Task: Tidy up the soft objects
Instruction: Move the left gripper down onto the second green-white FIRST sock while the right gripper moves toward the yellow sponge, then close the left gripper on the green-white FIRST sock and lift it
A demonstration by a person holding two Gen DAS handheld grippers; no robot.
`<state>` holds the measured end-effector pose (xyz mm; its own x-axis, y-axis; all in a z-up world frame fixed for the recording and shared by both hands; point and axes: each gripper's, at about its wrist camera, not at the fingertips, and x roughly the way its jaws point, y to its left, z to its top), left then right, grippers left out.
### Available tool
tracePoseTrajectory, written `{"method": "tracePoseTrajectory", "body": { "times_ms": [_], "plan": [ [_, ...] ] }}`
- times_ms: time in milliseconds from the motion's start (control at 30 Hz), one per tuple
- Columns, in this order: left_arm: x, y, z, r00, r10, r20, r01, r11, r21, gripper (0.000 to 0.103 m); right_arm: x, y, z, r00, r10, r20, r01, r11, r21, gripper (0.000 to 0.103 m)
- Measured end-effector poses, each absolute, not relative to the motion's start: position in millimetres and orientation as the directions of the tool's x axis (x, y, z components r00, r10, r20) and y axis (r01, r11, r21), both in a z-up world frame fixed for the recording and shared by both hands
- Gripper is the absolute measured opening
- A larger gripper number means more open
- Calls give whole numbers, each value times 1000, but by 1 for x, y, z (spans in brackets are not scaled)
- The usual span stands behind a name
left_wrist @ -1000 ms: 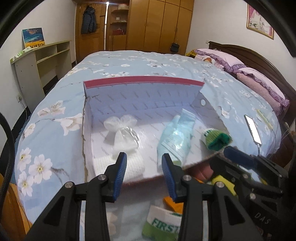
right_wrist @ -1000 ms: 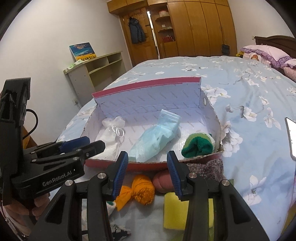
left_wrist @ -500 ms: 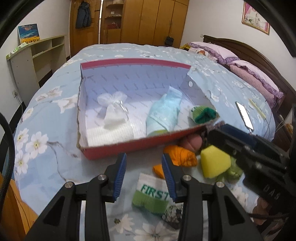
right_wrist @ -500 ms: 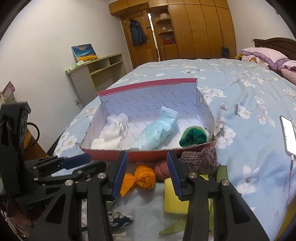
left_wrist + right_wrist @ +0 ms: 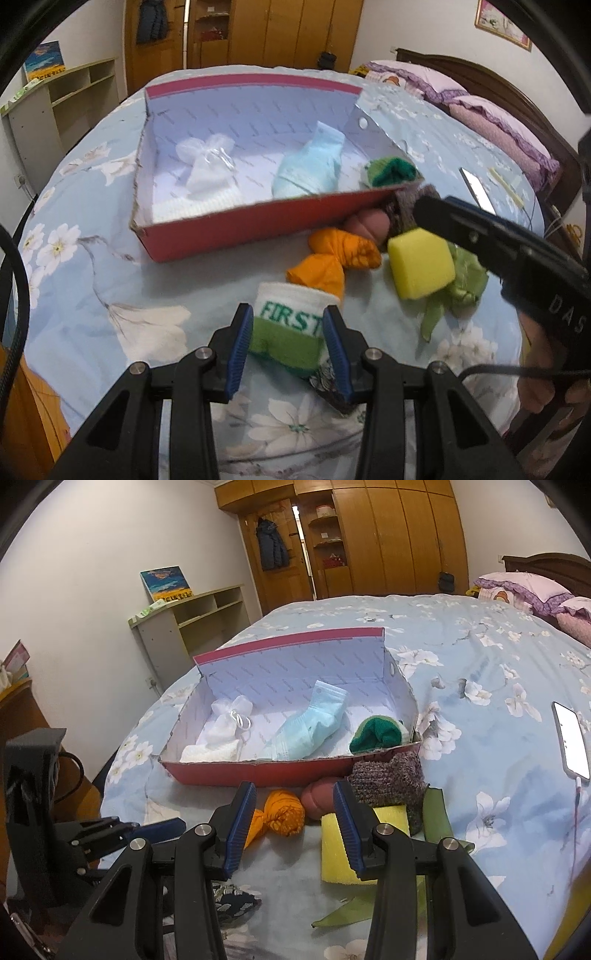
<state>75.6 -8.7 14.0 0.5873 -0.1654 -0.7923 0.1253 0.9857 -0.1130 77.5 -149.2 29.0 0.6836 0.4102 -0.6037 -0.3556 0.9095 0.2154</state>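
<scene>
Nearest the left wrist camera, the left tongs (image 5: 289,345) stand apart, their blue pads on either side of a rolled white-and-green sock lettered "FIRST" (image 5: 291,330) that lies on the blue flowered bedspread (image 5: 92,288); whether the pads touch it I cannot tell. A dark patterned fabric piece (image 5: 327,384) lies just under the sock's right edge. The right tongs (image 5: 293,829) are also apart and empty, above the bedspread. Just beyond them lie a knotted orange cloth (image 5: 279,814), a pinkish-brown soft ball (image 5: 319,801), a yellow sponge block (image 5: 334,847) on a green fabric strip (image 5: 434,814), and a grey-brown knitted piece (image 5: 388,779) against the box's corner. Farther on sits the red cardboard box with white lining (image 5: 258,771), holding a white gauze pouch (image 5: 229,723) over a white folded cloth (image 5: 210,753), a light blue sock in clear wrap (image 5: 306,727) and a rolled green sock (image 5: 376,733). To the right a lit phone (image 5: 570,740) rests on the bed; pink pillows (image 5: 524,590) lie at the far headboard.
</scene>
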Motion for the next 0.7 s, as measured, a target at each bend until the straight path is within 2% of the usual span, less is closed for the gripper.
{"method": "tracePoseTrajectory", "body": {
  "times_ms": [633,700],
  "plan": [
    [84,-15,-4,589,-84,-804,104,994,-28,41,77,-155,14,657,421,-625,-343,906,249,45],
    [85,-12,-5,592,-84,-802,95,995,-34,36,78,-155,12,652,424,-629,-343,904,254,45]
  ]
}}
